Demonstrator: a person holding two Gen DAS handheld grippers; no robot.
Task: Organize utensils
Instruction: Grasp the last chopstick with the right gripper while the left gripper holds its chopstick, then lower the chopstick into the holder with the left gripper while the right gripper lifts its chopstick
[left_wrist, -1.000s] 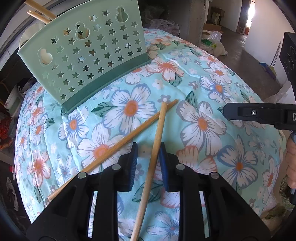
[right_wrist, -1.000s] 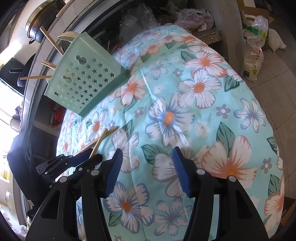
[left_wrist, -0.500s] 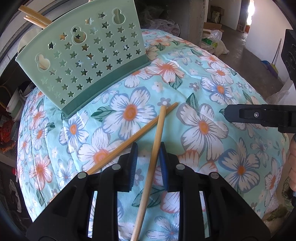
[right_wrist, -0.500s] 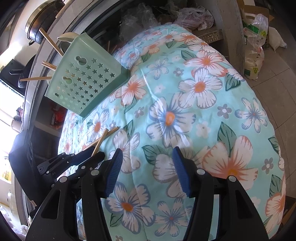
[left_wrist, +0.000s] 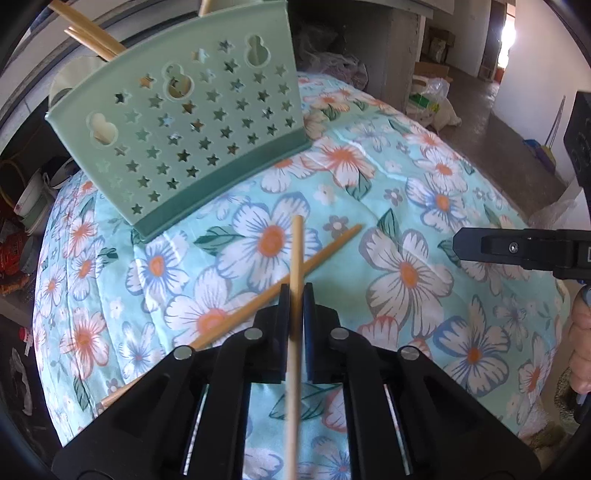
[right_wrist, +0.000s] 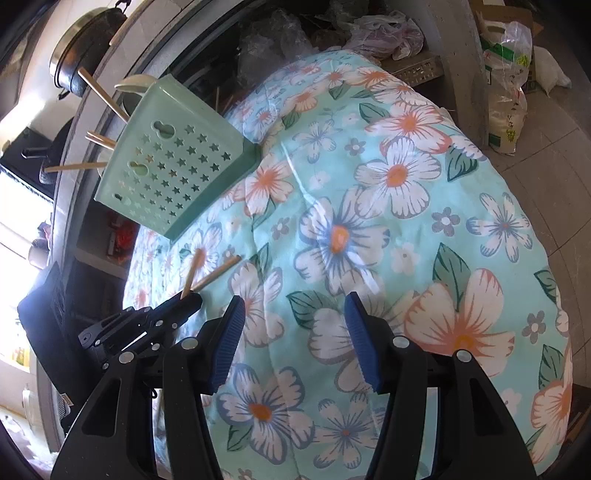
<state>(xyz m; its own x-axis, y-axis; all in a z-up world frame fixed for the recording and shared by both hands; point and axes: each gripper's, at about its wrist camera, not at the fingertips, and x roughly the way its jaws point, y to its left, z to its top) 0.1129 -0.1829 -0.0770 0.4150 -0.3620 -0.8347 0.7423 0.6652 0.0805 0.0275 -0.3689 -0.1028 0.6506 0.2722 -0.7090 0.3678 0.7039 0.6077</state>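
Nearest in the left wrist view, one chopstick (left_wrist: 295, 295) is clamped between the pads of the left claw (left_wrist: 294, 295), its long axis running straight along the fingers, the far tip pointing forward and up off the cloth. That tip is aimed slightly right of the holder's centre, so a swing to the left and a tilt toward upright are judged to be needed before it can be dropped in.

Just under it, a second chopstick (left_wrist: 266, 293) is seen lying flat on the flowered cloth (left_wrist: 406, 266) of the desk, crossing beneath the gripped one on a diagonal, low at the left and higher at the right.

Off to the right, the right claw (right_wrist: 293, 339) is held with its jaws wide apart and nothing between them, over bare cloth, well clear of both sticks. The left claw is plainly the nearer to the work.

Farthest, ahead and to the left, the green utensil holder (left_wrist: 184, 125) is found standing at the cloth's far edge, with several chopsticks (left_wrist: 88, 31) poking out of its top.
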